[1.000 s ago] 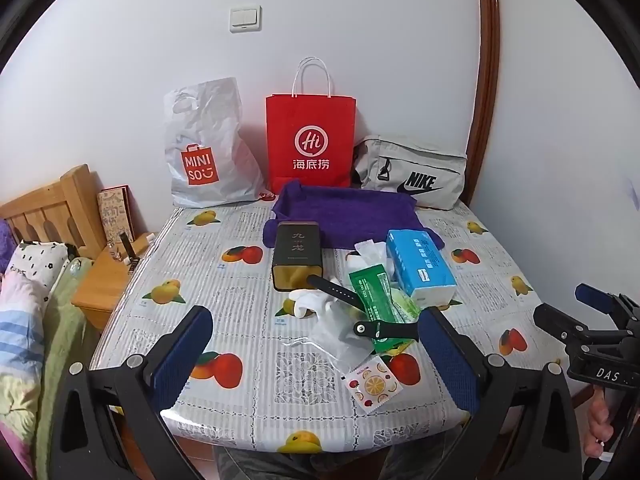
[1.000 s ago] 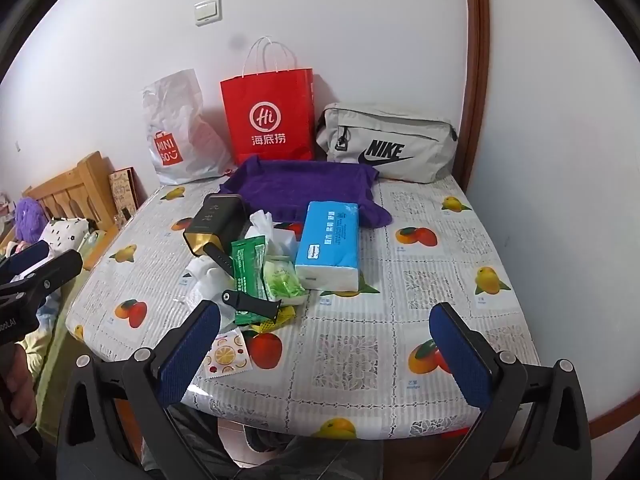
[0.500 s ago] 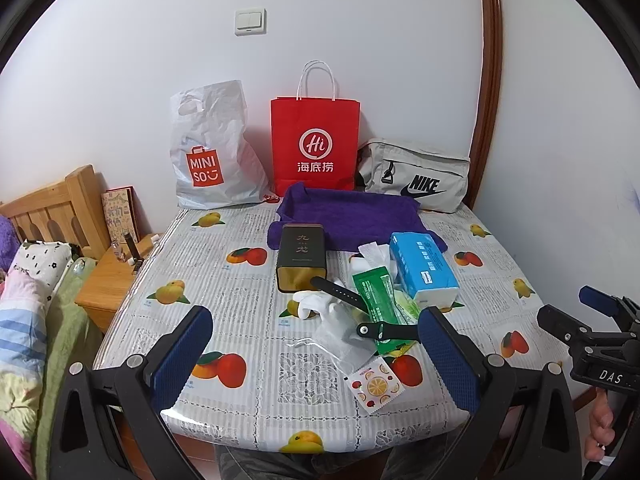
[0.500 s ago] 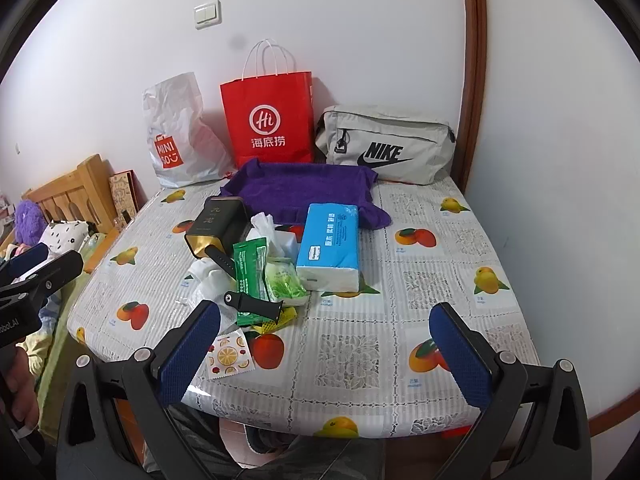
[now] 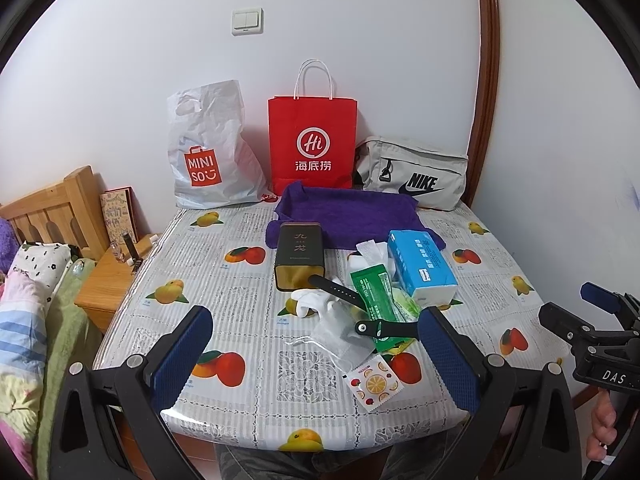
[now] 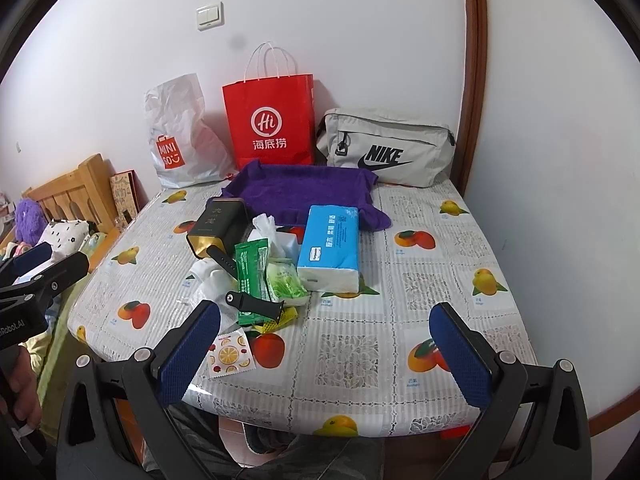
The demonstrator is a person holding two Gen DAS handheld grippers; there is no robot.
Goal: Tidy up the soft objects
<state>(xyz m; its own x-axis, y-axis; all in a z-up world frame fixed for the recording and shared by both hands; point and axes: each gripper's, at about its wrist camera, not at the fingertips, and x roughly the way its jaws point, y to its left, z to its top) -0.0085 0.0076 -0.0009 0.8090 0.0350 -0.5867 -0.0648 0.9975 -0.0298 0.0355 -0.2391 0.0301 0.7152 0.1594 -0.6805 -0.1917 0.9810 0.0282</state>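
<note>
Both hand-held grippers, left (image 5: pixel 316 354) and right (image 6: pixel 326 352), I'm holding wide open and empty, hovering near the desk (image 6: pixel 432 280), purple towel (image 6: pixel 296 192) lying behind the clutter

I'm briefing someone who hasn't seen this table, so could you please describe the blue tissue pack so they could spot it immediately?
Start at the purple towel spread before the red paper bag. Lying against the towel's near edge is the tissue pack, on the right side of the clutter. It is the only bright blue, brick-shaped packet there.
</note>
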